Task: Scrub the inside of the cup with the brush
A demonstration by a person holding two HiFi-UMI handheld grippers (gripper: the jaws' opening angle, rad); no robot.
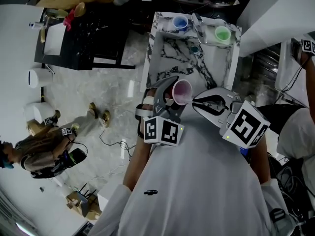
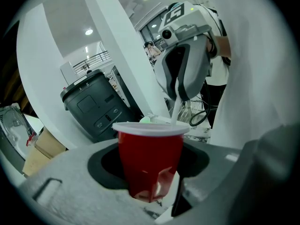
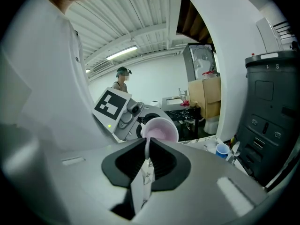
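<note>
My left gripper (image 1: 166, 98) is shut on a red plastic cup (image 2: 150, 161) with a white rim, held upright above the near edge of the marble table (image 1: 162, 63). The cup's inside (image 1: 182, 91) looks pale pink. My right gripper (image 1: 205, 103) sits just right of the cup and is shut on the thin white brush handle (image 3: 147, 150). The handle (image 2: 176, 109) runs from the right gripper (image 2: 183, 69) down over the cup's rim. The brush head is hidden inside the cup (image 3: 159, 129).
A blue cup (image 1: 180, 22) and a green cup (image 1: 222, 33) stand at the table's far end, with a spoon-like tool between them. A dark grey bin (image 2: 96, 104) stands nearby. Another person (image 1: 44, 146) crouches on the floor at left. A black table (image 1: 83, 38) holds clutter.
</note>
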